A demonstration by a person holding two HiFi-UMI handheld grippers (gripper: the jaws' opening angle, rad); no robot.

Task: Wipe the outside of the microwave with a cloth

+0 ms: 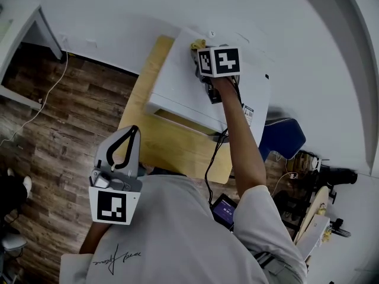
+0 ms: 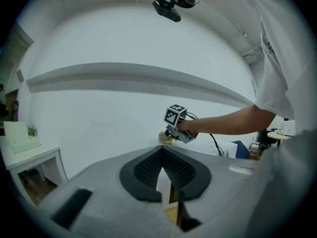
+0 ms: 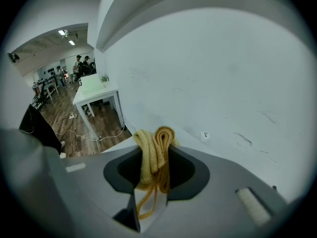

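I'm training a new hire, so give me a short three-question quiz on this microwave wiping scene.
1. True or false: the left tongs grip the cloth.
2. Pick one: the right tongs are over A) the floor, B) the top of the microwave, C) the wooden table.
3. Fill in: the cloth's colour is ___.
Key: 1 false; 2 B; 3 yellow.
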